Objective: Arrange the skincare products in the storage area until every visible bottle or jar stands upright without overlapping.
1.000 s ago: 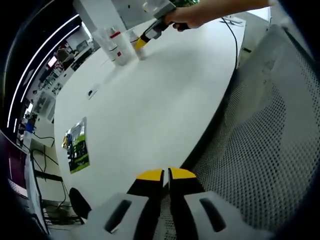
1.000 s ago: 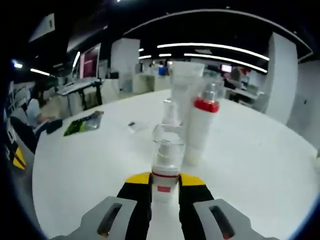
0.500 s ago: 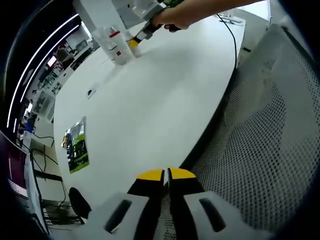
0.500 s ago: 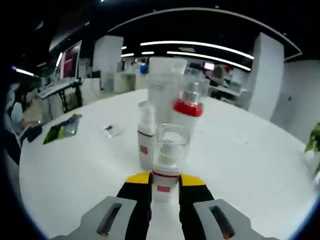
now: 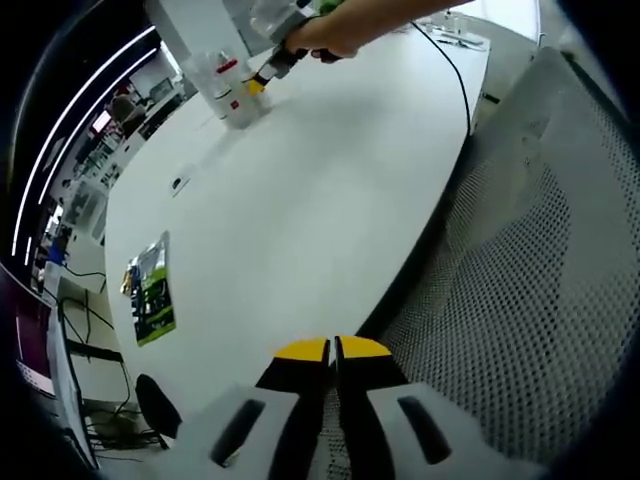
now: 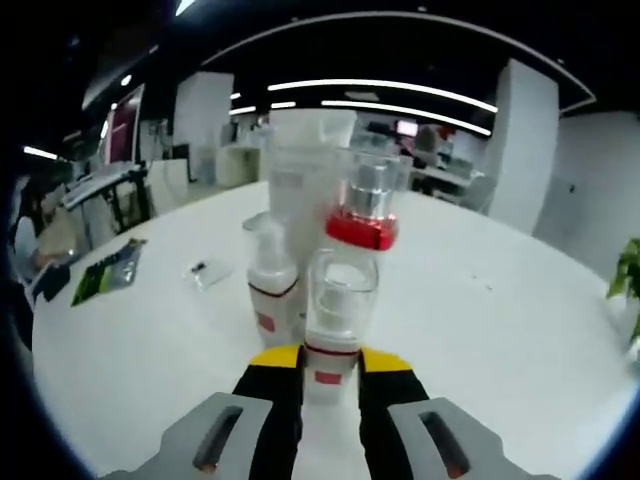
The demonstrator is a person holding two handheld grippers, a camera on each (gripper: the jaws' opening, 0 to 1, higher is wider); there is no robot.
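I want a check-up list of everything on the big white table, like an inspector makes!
Surface: white table, bare in the middle.
Job's things: small clear-capped bottle upright in the right gripper; similar bottle, red-collared bottle and tall frosted bottle standing upright behind it.
Clutter: green packet; small flat item.
Grippers: right shut on the small bottle; left gripper shut, holding nothing, at the table edge.
Cables: black cable on the far side.
Surroundings: mesh chair; office desks, ceiling lights.
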